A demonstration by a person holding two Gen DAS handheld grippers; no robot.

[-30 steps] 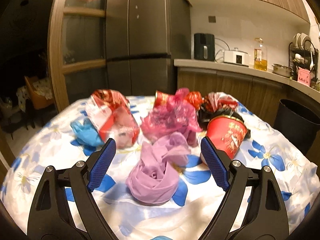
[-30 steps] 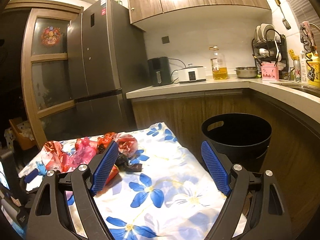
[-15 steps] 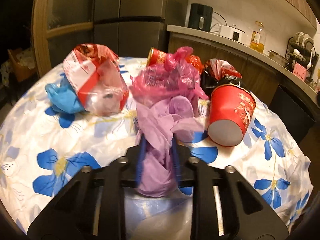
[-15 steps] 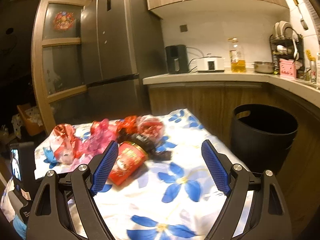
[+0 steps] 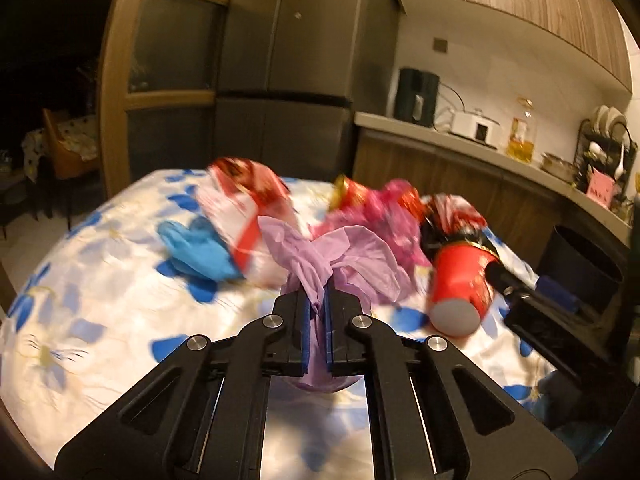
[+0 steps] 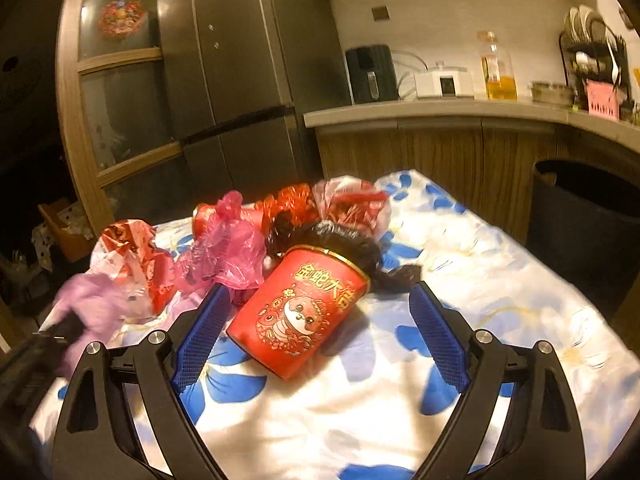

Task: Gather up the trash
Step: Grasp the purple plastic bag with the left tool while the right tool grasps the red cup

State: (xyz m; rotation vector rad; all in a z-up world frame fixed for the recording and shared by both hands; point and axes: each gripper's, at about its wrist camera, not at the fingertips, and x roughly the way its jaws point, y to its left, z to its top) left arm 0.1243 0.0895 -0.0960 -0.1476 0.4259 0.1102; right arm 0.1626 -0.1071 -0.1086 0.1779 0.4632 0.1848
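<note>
Near the table's (image 5: 100,320) front edge, left gripper (image 5: 316,324) clamped on lilac bag (image 5: 344,256), its lower half hidden by the jaws, right gripper (image 6: 320,336) spread wide around tipped red cup (image 6: 300,312), pads not touching, trash behind blurred, black bin (image 6: 588,216) cut off at right.

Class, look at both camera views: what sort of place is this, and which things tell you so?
Most likely a home kitchen: a tall fridge, a worktop with a cooking oil bottle, and a dish rack.
</note>
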